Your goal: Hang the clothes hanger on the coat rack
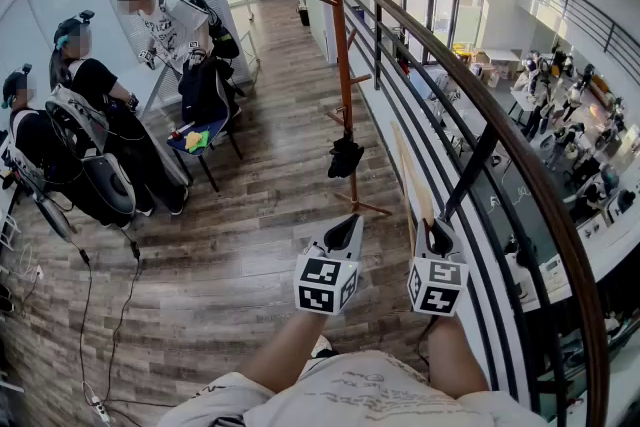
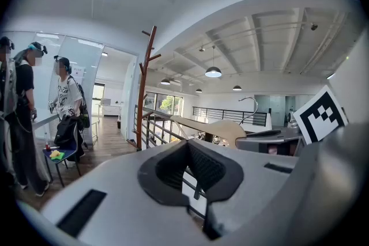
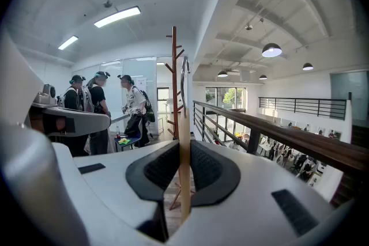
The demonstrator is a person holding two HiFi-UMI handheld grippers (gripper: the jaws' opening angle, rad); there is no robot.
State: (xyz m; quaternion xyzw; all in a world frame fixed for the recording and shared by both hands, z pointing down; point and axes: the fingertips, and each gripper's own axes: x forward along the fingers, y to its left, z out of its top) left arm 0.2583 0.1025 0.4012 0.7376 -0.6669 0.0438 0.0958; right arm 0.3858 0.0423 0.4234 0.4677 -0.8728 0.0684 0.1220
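Hanger [image 3: 184, 121]: pale wood, metal hook | right gripper [image 3: 184, 150] pinching it | left gripper [image 2: 188, 150] apparently pressed together

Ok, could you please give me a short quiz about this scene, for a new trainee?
1. Which gripper grips the wooden hanger?
2. True or false: the left gripper holds nothing.
3. The coat rack stands: A) beside the railing, B) on a table, C) downstairs.
Key: 1 the right gripper; 2 true; 3 A.
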